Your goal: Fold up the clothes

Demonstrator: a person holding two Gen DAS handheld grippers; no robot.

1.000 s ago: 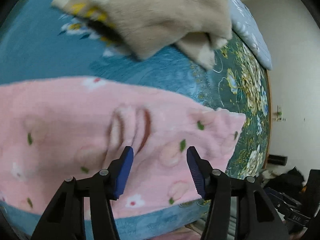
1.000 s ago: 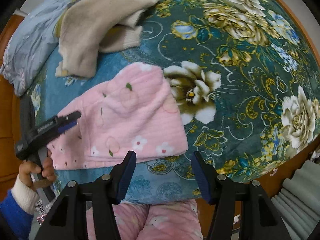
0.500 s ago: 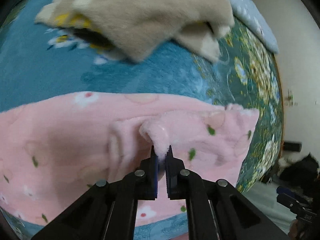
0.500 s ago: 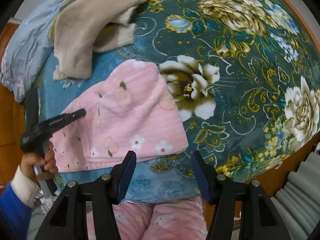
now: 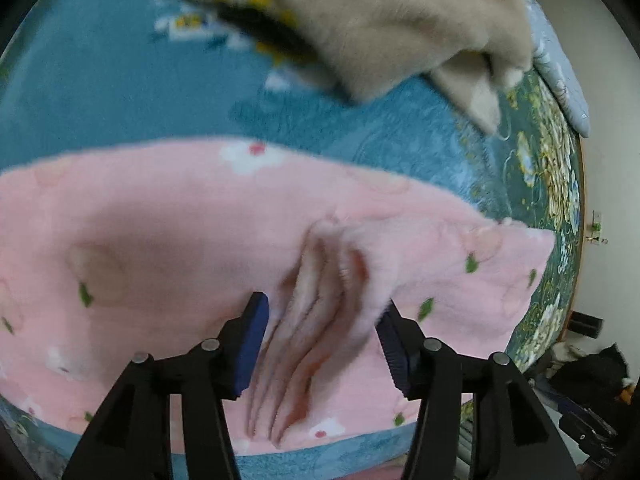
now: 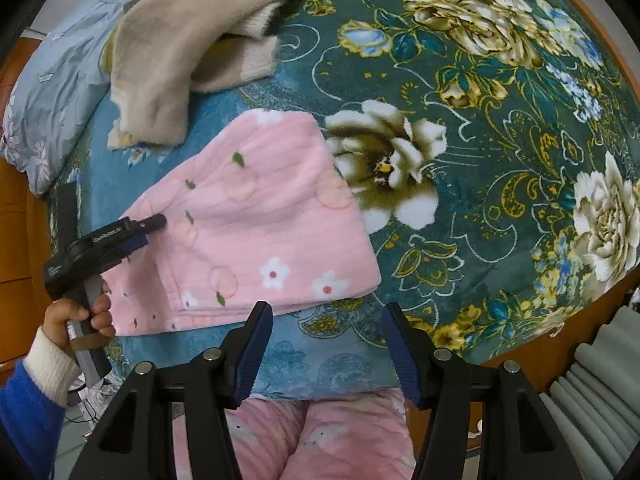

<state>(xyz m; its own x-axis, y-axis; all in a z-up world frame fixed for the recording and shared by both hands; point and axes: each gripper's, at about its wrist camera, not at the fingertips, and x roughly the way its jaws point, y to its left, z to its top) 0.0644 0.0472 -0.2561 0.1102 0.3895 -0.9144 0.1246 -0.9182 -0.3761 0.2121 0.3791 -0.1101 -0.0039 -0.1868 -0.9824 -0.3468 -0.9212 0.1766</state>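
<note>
A pink fleece garment (image 6: 256, 232) with flower and leaf prints lies folded on the floral bedspread (image 6: 480, 140). In the left wrist view the pink garment (image 5: 160, 240) fills the middle, with a bunch of creases between the open fingers of my left gripper (image 5: 322, 344), which holds nothing. The left gripper (image 6: 140, 232) also shows in the right wrist view at the garment's left edge. My right gripper (image 6: 326, 352) is open and empty, above the bed's near edge, just short of the garment's front hem.
A beige sweater (image 6: 180, 52) lies crumpled at the back left, also seen in the left wrist view (image 5: 400, 20). A grey-blue pillow (image 6: 52, 92) lies at the far left. The person's pink-trousered legs (image 6: 304, 436) are below the right gripper. The bed's wooden edge (image 6: 560, 344) runs at right.
My left gripper, open a second ago, pinched a fold of the pink garment shut, then opened and let it go, leaving creases. The right gripper has barely moved.
</note>
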